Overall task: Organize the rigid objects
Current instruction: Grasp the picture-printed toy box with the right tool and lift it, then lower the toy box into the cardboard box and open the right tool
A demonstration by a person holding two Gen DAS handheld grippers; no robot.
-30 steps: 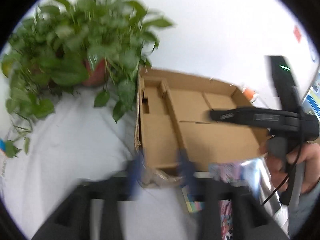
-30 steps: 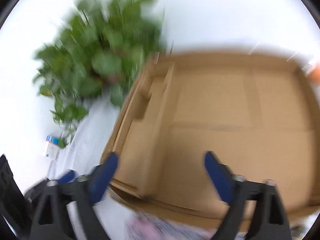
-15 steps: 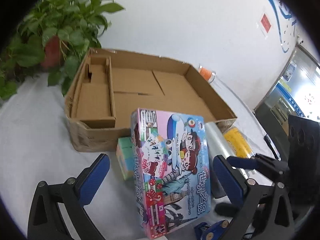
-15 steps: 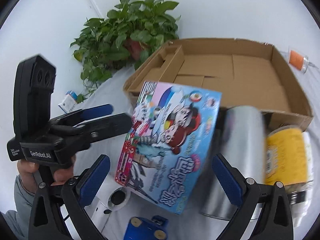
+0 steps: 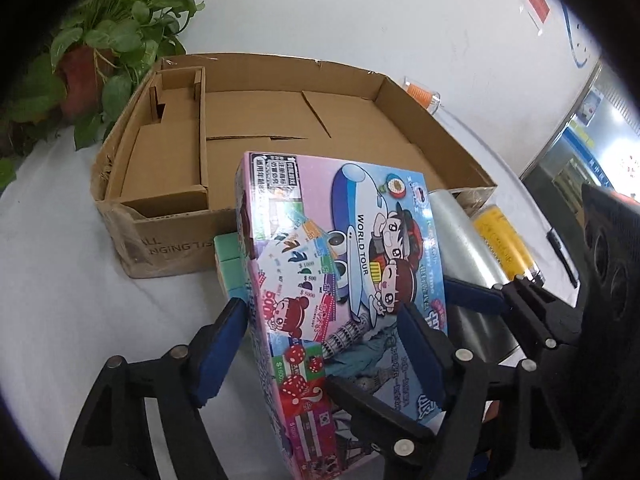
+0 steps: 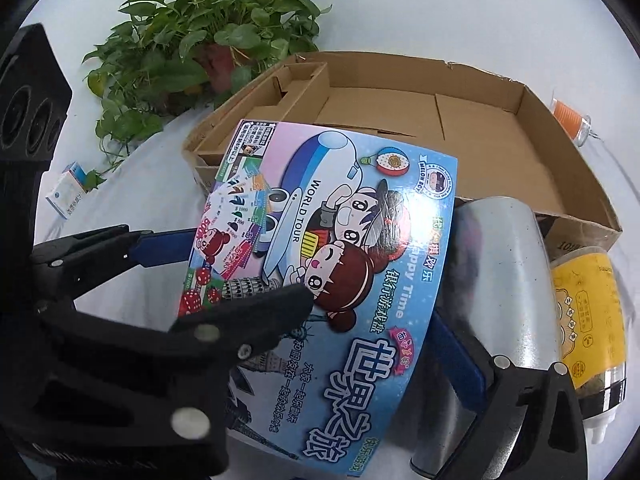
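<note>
A colourful "World Tour" board game box (image 5: pixel 340 280) (image 6: pixel 320 272) is tilted in front of an open cardboard box (image 5: pixel 280 128) (image 6: pixel 420 112). My left gripper (image 5: pixel 324 344) is shut on the game box's left part; its fingers (image 6: pixel 160 244) also show in the right wrist view. My right gripper (image 6: pixel 400 340) clamps the game box's right edge with its blue pad (image 6: pixel 456 356); its fingers (image 5: pixel 476 296) also show in the left wrist view. A silver cylinder (image 5: pixel 468 248) (image 6: pixel 500 272) and a yellow-labelled jar (image 5: pixel 504 244) (image 6: pixel 584 312) lie to the right.
A potted plant (image 5: pixel 104 40) (image 6: pixel 208 40) stands at the back left. A teal block (image 5: pixel 230 264) sits behind the game box. A small orange-capped container (image 5: pixel 420 94) (image 6: pixel 568 118) lies past the cardboard box. A small white-blue carton (image 6: pixel 66 194) lies at left.
Both grippers have closed in from open onto the game box, which now stands higher and more tilted before the cardboard box.
</note>
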